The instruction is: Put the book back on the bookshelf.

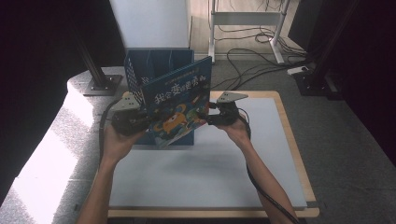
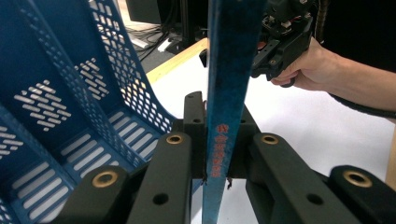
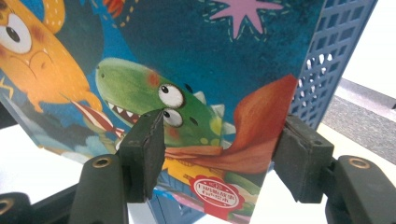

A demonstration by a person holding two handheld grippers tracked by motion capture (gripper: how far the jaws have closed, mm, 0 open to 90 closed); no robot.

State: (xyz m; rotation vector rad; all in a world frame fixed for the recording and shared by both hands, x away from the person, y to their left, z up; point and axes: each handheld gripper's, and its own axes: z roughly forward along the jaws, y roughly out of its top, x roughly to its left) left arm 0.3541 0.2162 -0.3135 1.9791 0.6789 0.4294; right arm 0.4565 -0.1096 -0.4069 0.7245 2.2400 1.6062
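With my left tool [image 1: 125, 116] clamped on the picture book [image 1: 180, 105] before the blue file rack [image 1: 156, 63] at the counter's [image 1: 210, 168] far edge, I keep my half-open right tool [image 1: 215, 114] beside its cover, steadying it upright toward a slot.

Left gripper [image 2: 215, 140] clamped on the book's [image 2: 229, 70] edge

Blue file rack [image 2: 70, 102] sits left of the jaws; beyond them to the right, a hand [image 2: 313, 65] holds the other gripper [image 2: 280, 42].

One book [image 1: 180, 100]; one blue file rack [image 1: 140, 63]; two hand-held grippers.
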